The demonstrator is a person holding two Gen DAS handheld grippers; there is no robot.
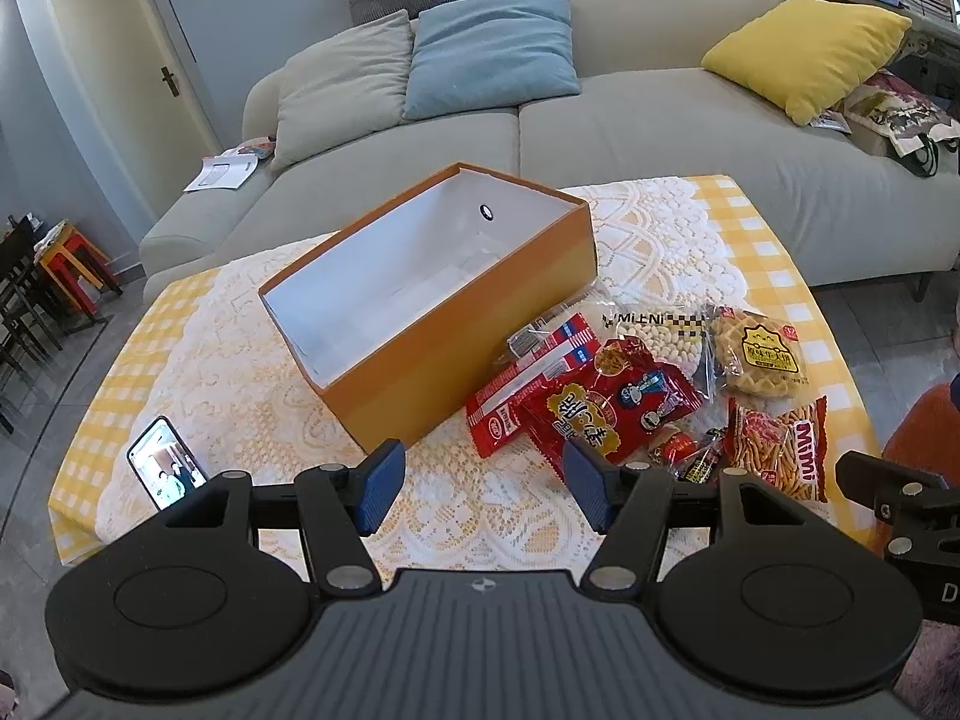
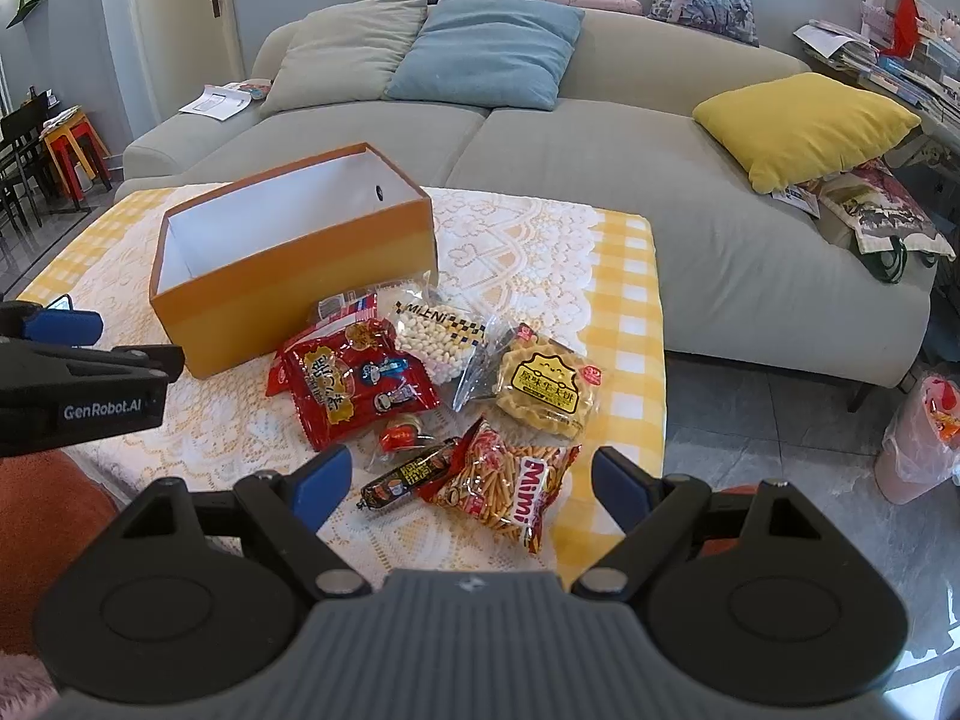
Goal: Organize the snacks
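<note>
My right gripper (image 2: 471, 483) gapes wide over the Mimi bag (image 2: 510, 480), left gripper (image 1: 480, 483) wide beside the orange box (image 1: 432, 300), whose floor is partly hidden.

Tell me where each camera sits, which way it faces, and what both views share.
Left wrist: on the left gripper, above the table's near edge, facing the orange box and sofa; its open blue fingers show, with the right gripper at the right edge.
Right wrist: on the right gripper, facing the snack pile, Mimi bag nearest; open fingers show, with the left gripper at left.
Shared: box, snacks, sofa.
</note>
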